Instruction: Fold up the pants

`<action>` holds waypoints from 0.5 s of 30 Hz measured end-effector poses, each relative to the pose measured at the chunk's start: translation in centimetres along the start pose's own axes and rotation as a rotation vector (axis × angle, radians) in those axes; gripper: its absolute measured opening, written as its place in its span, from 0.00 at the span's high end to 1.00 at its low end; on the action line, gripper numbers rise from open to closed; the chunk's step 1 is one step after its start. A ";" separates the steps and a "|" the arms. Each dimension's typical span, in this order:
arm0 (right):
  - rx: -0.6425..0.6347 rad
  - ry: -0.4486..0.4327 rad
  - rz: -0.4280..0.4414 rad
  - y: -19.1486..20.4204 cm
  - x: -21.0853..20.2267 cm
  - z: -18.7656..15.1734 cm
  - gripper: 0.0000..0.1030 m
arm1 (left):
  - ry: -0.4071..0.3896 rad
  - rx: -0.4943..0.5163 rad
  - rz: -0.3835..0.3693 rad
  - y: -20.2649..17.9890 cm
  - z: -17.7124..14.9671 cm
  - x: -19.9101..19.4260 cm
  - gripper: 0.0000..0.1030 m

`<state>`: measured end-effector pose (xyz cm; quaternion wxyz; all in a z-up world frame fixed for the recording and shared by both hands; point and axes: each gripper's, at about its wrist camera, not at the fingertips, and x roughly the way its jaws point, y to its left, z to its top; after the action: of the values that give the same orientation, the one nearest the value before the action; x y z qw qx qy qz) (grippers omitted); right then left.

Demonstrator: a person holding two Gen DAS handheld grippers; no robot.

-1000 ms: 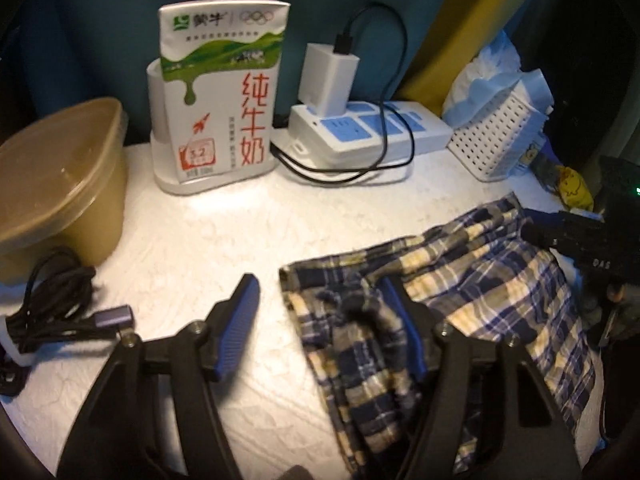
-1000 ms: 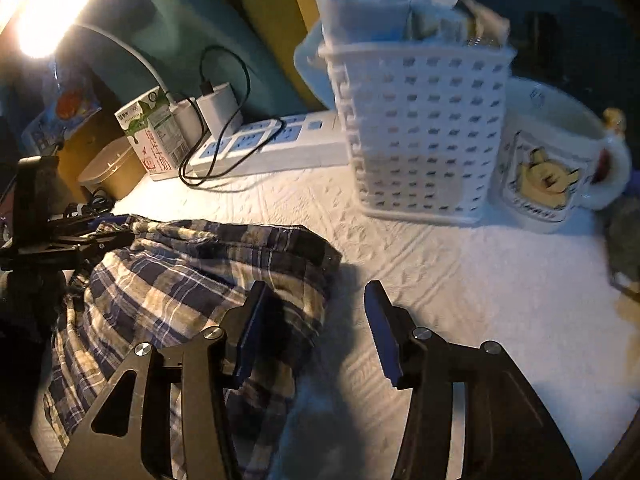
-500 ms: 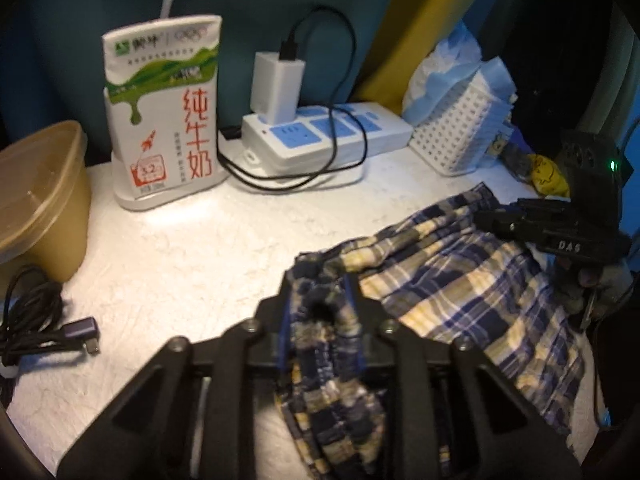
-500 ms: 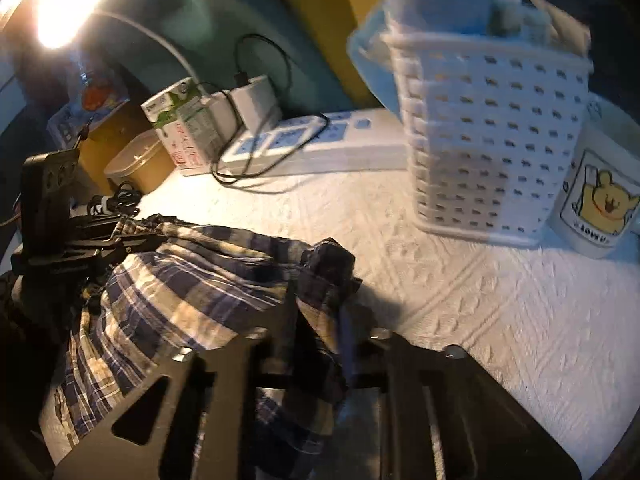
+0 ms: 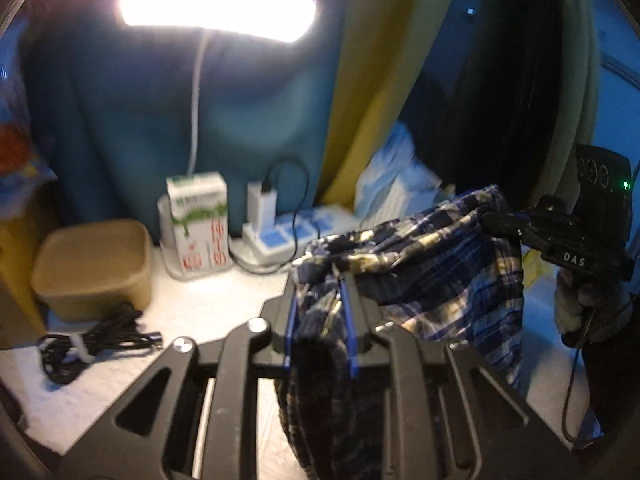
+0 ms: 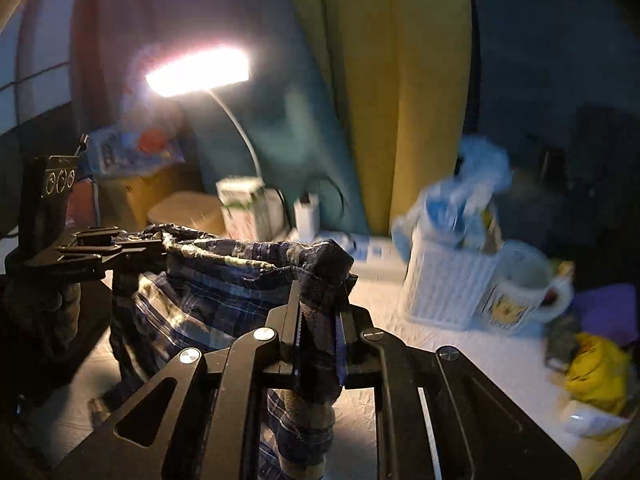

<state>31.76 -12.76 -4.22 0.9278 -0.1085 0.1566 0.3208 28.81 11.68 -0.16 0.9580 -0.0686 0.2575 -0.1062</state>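
Note:
The blue and cream plaid pants [image 5: 436,264] hang in the air above the white table, stretched between both grippers. My left gripper [image 5: 320,292] is shut on one corner of their top edge. My right gripper [image 6: 320,280] is shut on the other corner; it also shows in the left wrist view [image 5: 504,220] at the right. In the right wrist view the pants [image 6: 208,288] sag toward the left gripper [image 6: 160,246], and their lower part hangs down out of sight below the fingers.
A lit desk lamp [image 5: 216,0], milk carton [image 5: 198,220], power strip with charger [image 5: 280,232], tan lidded tub [image 5: 94,264] and coiled black cable [image 5: 88,344] stand at the back left. A white basket [image 6: 448,280], mug [image 6: 520,296] and yellow object [image 6: 596,368] stand at the right.
Both grippers closed on the pants' top corners a second ago and have since lifted them off the table. The views now tilt up and show the lamp.

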 end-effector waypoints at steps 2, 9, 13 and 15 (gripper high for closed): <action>-0.022 -0.047 -0.005 1.4 -2.4 0.8 0.87 | -0.046 0.007 0.003 -0.6 0.5 -2.5 0.81; -0.103 -0.192 -0.008 6.3 -9.5 2.9 0.87 | -0.204 0.034 0.057 -3.0 1.8 -11.4 0.81; -0.142 -0.264 0.012 9.2 -12.8 3.8 0.87 | -0.279 0.051 0.090 -4.1 2.1 -16.4 0.81; -0.160 -0.300 0.024 10.6 -14.4 4.1 0.87 | -0.315 0.060 0.111 -4.5 2.1 -18.9 0.81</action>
<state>15.24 -11.43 3.71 0.9253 -0.1312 -0.0085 0.3557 13.18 12.01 11.55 0.9925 -0.0416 0.1044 -0.0489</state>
